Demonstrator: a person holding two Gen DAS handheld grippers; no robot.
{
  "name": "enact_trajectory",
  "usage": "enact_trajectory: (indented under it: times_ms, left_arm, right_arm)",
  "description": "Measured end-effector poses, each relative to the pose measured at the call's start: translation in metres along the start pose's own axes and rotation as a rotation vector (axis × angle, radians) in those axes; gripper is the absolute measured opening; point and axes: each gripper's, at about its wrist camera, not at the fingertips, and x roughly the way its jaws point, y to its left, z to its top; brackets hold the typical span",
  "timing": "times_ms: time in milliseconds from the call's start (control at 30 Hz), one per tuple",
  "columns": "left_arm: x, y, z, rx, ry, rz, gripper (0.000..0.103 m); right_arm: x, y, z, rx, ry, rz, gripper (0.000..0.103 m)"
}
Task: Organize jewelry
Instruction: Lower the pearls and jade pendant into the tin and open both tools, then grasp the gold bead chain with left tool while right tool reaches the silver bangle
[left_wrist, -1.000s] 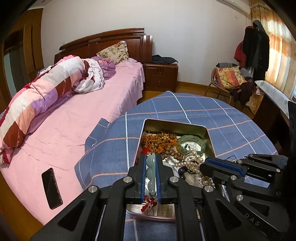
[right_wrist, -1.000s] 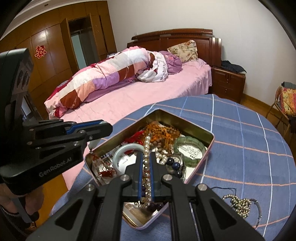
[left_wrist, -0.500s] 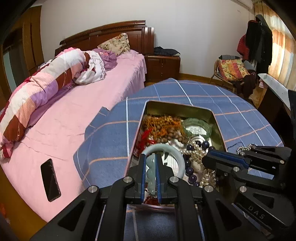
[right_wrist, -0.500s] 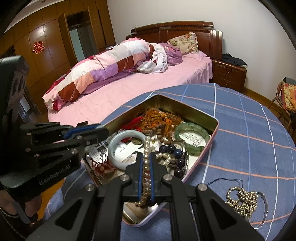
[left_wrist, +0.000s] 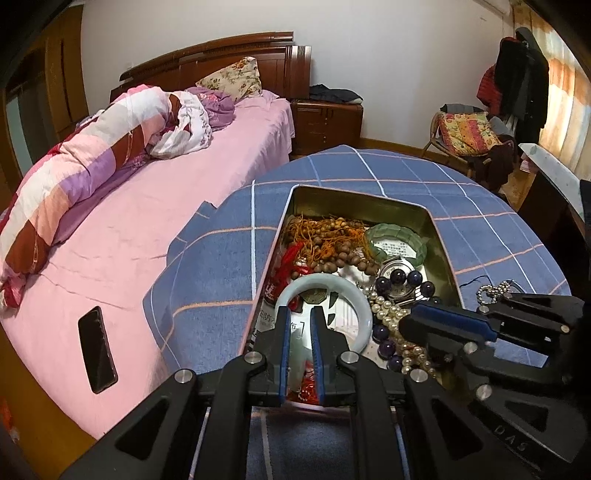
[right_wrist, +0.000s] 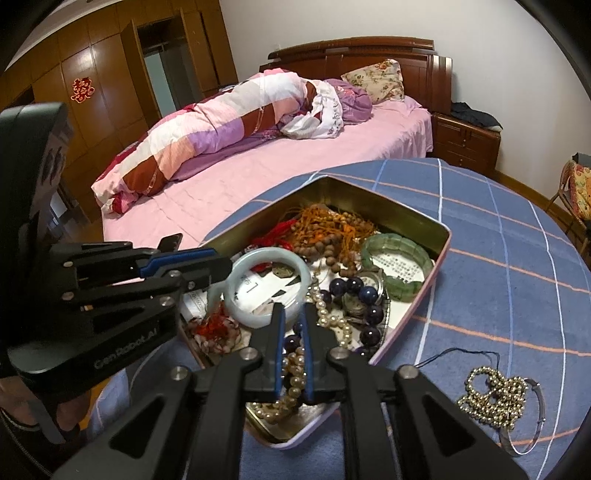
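Note:
An open metal tin (left_wrist: 354, 195) (right_wrist: 445, 240) on the blue checked tablecloth holds tangled jewelry: brown wooden beads (left_wrist: 328, 247), a green jade bracelet (left_wrist: 397, 240) (right_wrist: 397, 266), dark purple beads (right_wrist: 351, 286), a watch. My left gripper (left_wrist: 300, 314) is shut on a pale jade bangle (left_wrist: 325, 295) (right_wrist: 266, 284) at the tin's near end. My right gripper (right_wrist: 291, 314) is shut on a pearl necklace (right_wrist: 295, 373) (left_wrist: 391, 314) that trails into the tin.
A silver bead chain with a thin bangle (right_wrist: 495, 398) lies on the cloth right of the tin. A pink bed (left_wrist: 155, 206) with a rolled quilt stands to the left, a black phone (left_wrist: 96, 349) on it. A chair with clothes (left_wrist: 469, 136) stands at the far right.
Both grippers have moved lower and nearer the tin. The jade bangle and the pearl strand have come down into the tin with them, the grips unchanged.

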Motion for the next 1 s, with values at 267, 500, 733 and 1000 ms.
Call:
enact_trajectory:
  times_ms: [267,500,733,1000]
  left_arm:
    - [-0.015,0.004,0.003,-0.033,-0.063,0.038,0.068]
    - [-0.022,-0.016,0.003,-0.03,-0.089,0.047,0.068]
    - [-0.028,-0.074,0.002,0.085,-0.101,-0.008,0.068]
    - [-0.015,-0.156,0.005,0.232,-0.087,-0.08,0.068]
  right_arm:
    - [-0.016,-0.014,-0.004,0.053,-0.04,-0.014,0.056]
    - [-0.042,-0.035,-0.019,0.074,-0.064,-0.059,0.065]
    - [-0.078,-0.084,-0.054,0.135,-0.06,-0.196,0.07]
    - [-0.107,-0.14,-0.087,0.238,-0.033,-0.343,0.073]
